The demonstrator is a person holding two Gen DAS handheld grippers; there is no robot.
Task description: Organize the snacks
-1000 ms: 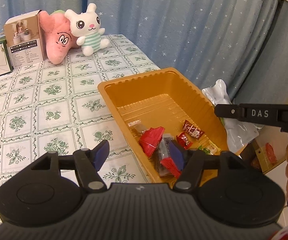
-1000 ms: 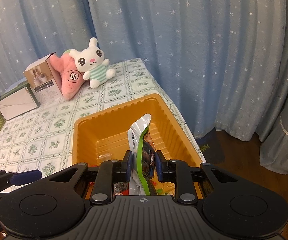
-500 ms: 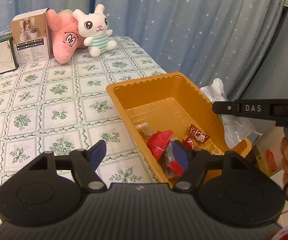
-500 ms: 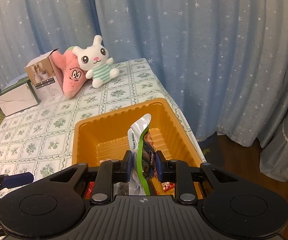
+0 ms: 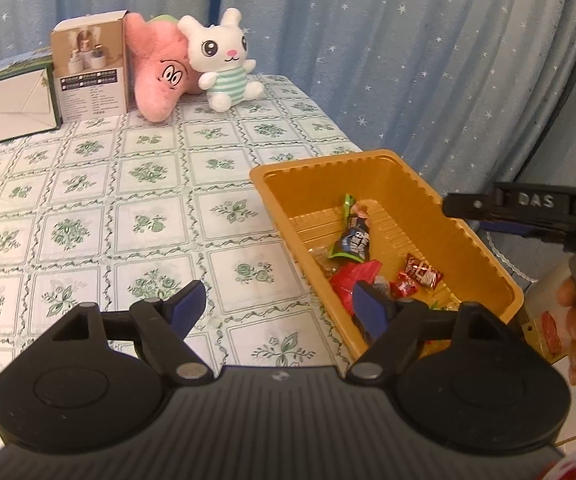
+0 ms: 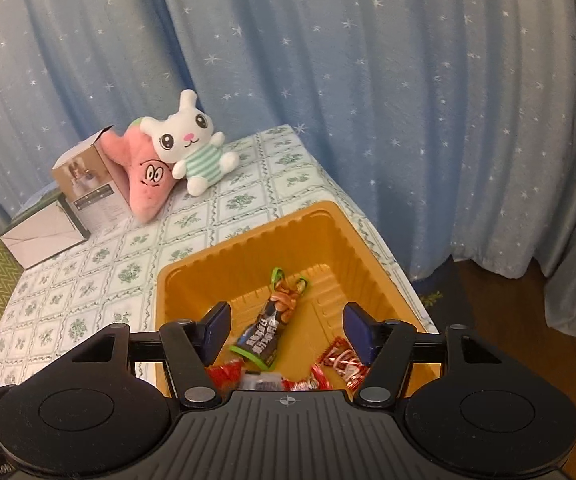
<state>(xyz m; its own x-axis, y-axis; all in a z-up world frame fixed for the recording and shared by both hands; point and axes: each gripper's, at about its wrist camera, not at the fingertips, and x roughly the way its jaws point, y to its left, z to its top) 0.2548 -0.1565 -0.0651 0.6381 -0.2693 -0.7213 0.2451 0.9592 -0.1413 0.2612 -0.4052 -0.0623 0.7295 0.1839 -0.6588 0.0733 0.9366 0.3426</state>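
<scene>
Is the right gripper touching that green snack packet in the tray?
Apart. In the right wrist view the right gripper has just opened, and the green snack packet lies loose in the orange tray, clear of both fingers.

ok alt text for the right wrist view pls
The right gripper hangs open over an orange tray where a green-edged snack packet lies among red-wrapped candies. Plush toys sit behind.

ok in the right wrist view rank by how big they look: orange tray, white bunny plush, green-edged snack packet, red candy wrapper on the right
1. orange tray
2. white bunny plush
3. green-edged snack packet
4. red candy wrapper

The bunny sits farther from the camera than the packet, so their true order is unsure. The wrapper is partly hidden by the hand-held gripper's finger.
</scene>
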